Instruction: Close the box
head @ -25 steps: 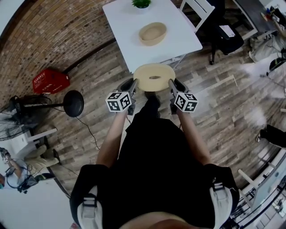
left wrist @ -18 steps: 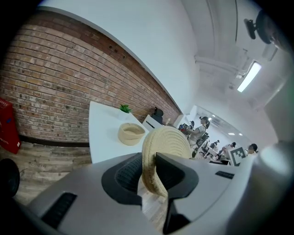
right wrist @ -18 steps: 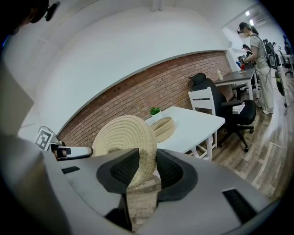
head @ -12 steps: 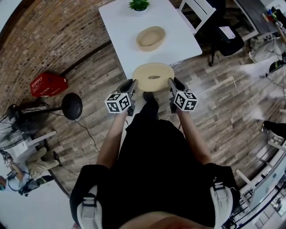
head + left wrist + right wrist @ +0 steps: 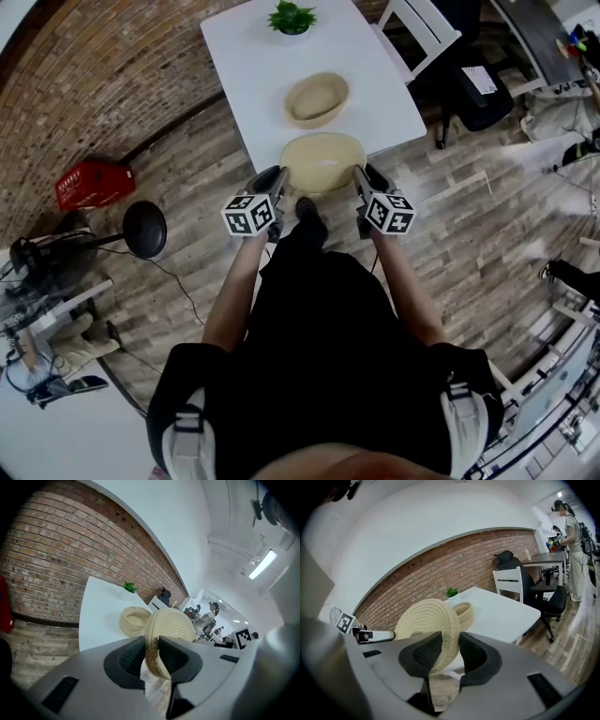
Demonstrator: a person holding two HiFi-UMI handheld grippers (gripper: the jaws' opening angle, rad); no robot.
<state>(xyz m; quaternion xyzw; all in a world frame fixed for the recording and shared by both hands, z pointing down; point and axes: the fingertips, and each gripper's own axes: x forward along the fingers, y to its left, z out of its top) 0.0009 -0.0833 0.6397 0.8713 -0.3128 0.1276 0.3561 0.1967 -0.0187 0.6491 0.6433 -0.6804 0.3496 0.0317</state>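
A round woven straw lid [image 5: 322, 160] hangs level in the air at the near edge of the white table [image 5: 253, 66]. My left gripper [image 5: 278, 176] is shut on the lid's left rim [image 5: 154, 651]. My right gripper [image 5: 358, 174] is shut on the lid's right rim [image 5: 447, 644]. The open woven box [image 5: 316, 98] sits on the table just beyond the lid, also seen as a small bowl shape [image 5: 134, 621] [image 5: 463, 612] in both gripper views.
A potted green plant [image 5: 292, 18] stands at the table's far edge. A white chair [image 5: 418, 26] and a black office chair [image 5: 478, 80] are right of the table. A red crate [image 5: 84, 183] and a black fan base [image 5: 142, 228] lie on the wood floor at left.
The table and box have drawn nearer; the held lid now overlaps the table's near edge. Both grippers keep the same hold on the lid.
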